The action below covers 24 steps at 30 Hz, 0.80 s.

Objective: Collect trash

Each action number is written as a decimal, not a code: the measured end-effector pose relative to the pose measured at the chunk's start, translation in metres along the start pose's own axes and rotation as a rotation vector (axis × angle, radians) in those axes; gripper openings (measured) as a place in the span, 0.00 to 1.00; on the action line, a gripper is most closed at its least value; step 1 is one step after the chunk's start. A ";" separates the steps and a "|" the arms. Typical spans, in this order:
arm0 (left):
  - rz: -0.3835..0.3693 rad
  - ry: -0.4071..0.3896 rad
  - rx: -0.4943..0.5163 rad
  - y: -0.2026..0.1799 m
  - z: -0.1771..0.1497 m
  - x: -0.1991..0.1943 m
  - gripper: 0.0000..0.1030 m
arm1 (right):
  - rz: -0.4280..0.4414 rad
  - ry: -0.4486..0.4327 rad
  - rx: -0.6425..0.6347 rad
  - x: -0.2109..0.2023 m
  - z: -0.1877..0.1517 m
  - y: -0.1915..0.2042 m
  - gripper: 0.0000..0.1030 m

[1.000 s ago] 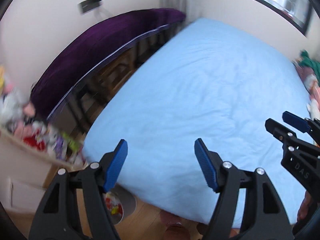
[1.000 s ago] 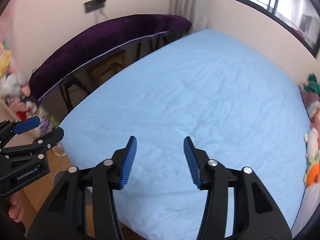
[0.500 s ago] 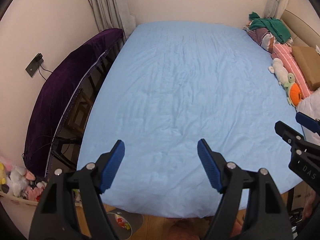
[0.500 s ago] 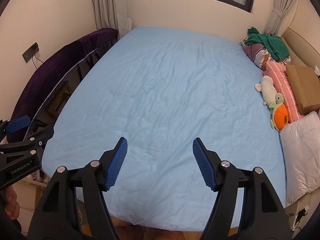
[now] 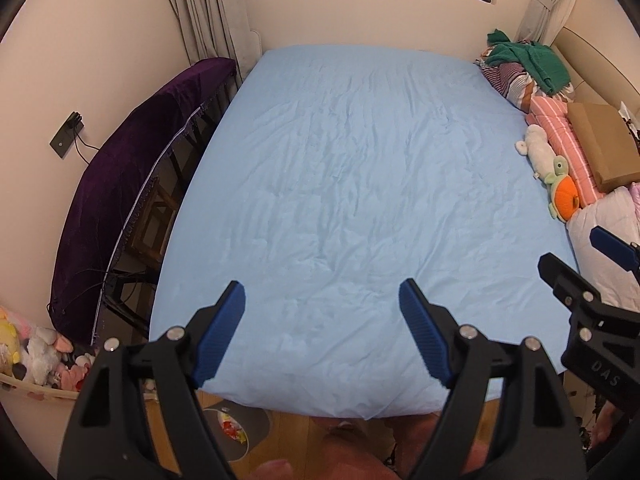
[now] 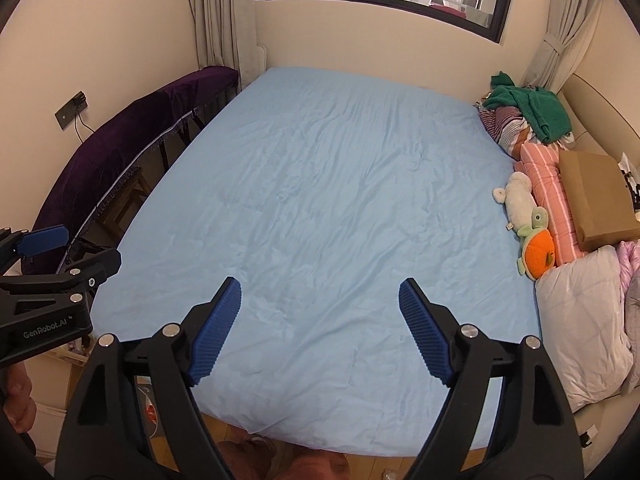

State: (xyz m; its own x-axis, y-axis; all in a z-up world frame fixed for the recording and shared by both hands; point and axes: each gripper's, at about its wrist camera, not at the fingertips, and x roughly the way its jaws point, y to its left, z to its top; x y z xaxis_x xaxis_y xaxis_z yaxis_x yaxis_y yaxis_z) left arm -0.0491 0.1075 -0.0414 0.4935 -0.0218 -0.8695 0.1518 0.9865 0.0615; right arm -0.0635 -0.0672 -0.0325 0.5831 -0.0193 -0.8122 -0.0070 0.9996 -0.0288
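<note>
A small bin (image 5: pixel 236 428) with colourful wrappers in it stands on the wooden floor at the foot of the bed, below my left gripper; part of it shows in the right wrist view (image 6: pixel 150 412). My left gripper (image 5: pixel 322 328) is open and empty above the near edge of the light blue bed sheet (image 5: pixel 360 200). My right gripper (image 6: pixel 320 328) is open and empty above the same near edge of the bed sheet (image 6: pixel 340 208). Each gripper shows at the side of the other's view. No loose trash shows on the sheet.
A purple-covered piano (image 5: pixel 120 184) stands left of the bed. Soft toys (image 5: pixel 36 352) fill a box at the lower left. A pile of clothes (image 5: pixel 524 64), pillows, a brown box (image 5: pixel 600 148) and plush toys (image 5: pixel 556 172) line the right side. A window sits on the far wall.
Both grippers have swung right, from facing the piano and the bed's left side to facing straight down the bed towards the window. Both stay open.
</note>
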 end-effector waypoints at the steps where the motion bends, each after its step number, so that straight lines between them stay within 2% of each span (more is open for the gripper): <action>1: -0.007 -0.006 0.000 -0.002 0.001 -0.005 0.77 | -0.002 -0.008 -0.003 -0.005 0.001 -0.001 0.77; 9: -0.007 -0.040 -0.004 -0.009 0.001 -0.032 0.79 | 0.008 -0.037 -0.014 -0.032 0.006 -0.007 0.78; 24: 0.016 -0.033 -0.020 -0.008 -0.003 -0.040 0.79 | 0.021 -0.037 -0.021 -0.039 0.004 -0.009 0.78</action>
State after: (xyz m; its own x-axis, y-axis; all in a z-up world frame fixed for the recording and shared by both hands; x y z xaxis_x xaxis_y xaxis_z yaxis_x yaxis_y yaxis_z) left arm -0.0727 0.1005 -0.0089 0.5237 -0.0110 -0.8519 0.1265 0.9898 0.0650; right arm -0.0830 -0.0758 0.0014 0.6124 0.0027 -0.7906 -0.0364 0.9990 -0.0248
